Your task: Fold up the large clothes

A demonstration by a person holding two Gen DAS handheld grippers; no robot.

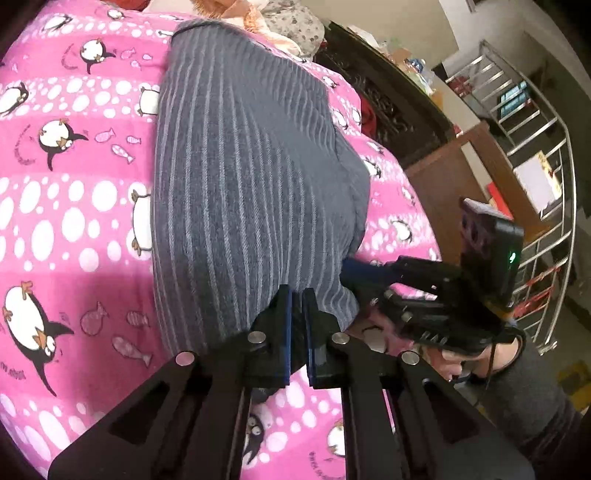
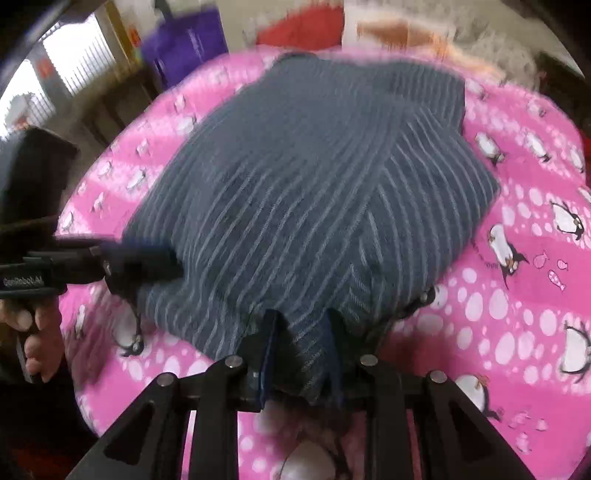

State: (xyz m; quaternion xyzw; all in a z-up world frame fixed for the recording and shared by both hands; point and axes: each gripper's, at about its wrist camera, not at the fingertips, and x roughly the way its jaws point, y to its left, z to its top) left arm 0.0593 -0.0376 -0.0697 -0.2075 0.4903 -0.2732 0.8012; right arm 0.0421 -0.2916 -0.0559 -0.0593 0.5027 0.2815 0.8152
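Note:
A grey garment with thin pale stripes (image 1: 251, 177) lies partly folded on a pink penguin-print blanket (image 1: 74, 206). My left gripper (image 1: 297, 299) sits at the garment's near edge with its jaws nearly together on a thin bit of cloth. In the right wrist view the garment (image 2: 303, 192) shows crossed folds, and my right gripper (image 2: 301, 321) has the near hem bunched between its fingers. The left gripper (image 2: 140, 262) shows at that view's left, at the garment's side edge. The right gripper (image 1: 369, 269) shows at the garment's right edge in the left wrist view.
The blanket (image 2: 517, 295) covers a bed. A dark carved bed frame (image 1: 388, 96), a wooden cabinet (image 1: 454, 173) and a metal railing (image 1: 535, 122) stand to the right. Orange and floral bedding (image 1: 273, 22) lies at the far end. A purple bag (image 2: 184, 48) stands beyond the bed.

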